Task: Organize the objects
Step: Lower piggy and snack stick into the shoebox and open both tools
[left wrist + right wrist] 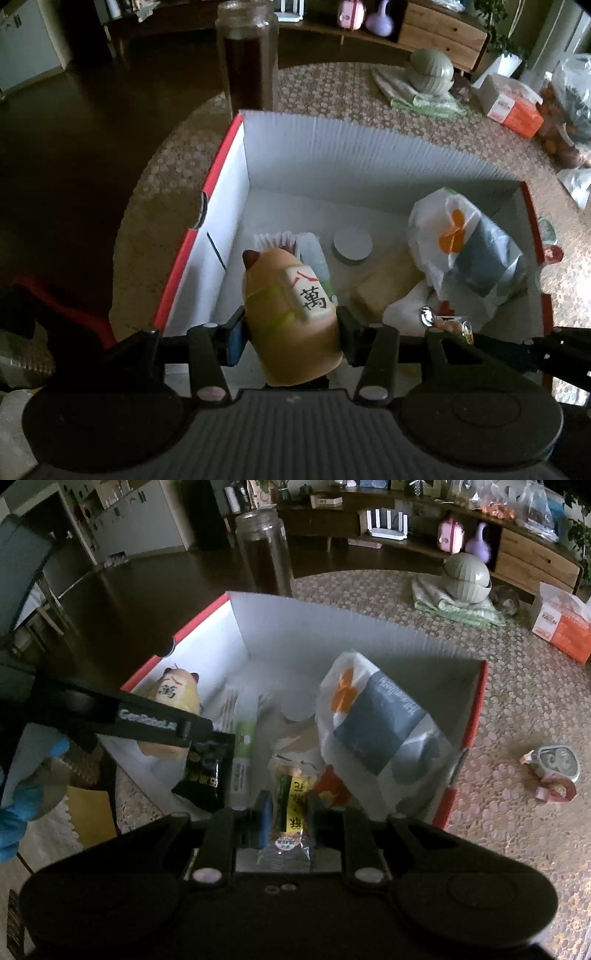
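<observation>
Fingers of the left gripper (290, 325) clamp a tan cat figurine (291, 314) bearing a mahjong tile, held over the red-edged white box (332, 147). Only the right wrist view shows the right gripper (286, 808) pinched shut on a yellow snack packet (291, 805) above the box's 6 o'clock edge, plus a black pouch (205, 775) and green tube (243, 753). At the box's 3 o'clock sits a white bag (461, 243). At its 12 o'clock stands a glass jar (247, 55).

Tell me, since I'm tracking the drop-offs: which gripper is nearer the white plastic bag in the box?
Right. The right gripper, shut on a snack packet, is beside the white plastic bag; the left gripper, gripping the cat figurine, hangs by the box's opposite side.
</observation>
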### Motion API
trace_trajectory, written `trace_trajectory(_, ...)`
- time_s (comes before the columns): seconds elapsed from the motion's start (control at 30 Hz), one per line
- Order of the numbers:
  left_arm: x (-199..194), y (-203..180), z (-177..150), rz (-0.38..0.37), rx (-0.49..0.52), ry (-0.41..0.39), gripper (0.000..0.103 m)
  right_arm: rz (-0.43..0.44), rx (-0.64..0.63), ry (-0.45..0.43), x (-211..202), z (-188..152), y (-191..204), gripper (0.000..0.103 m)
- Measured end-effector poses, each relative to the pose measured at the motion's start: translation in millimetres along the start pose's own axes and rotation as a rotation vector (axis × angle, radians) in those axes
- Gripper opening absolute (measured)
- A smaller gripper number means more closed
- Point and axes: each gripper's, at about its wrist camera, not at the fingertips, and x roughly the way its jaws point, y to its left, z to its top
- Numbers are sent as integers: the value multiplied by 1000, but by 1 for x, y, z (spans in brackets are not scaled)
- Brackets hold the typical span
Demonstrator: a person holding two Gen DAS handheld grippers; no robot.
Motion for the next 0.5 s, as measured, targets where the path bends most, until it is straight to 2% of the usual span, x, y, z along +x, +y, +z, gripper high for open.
trace_trajectory(0.5,33,8,-3,4,-3,45,50,-5,-4,36,21,-5,2,20)
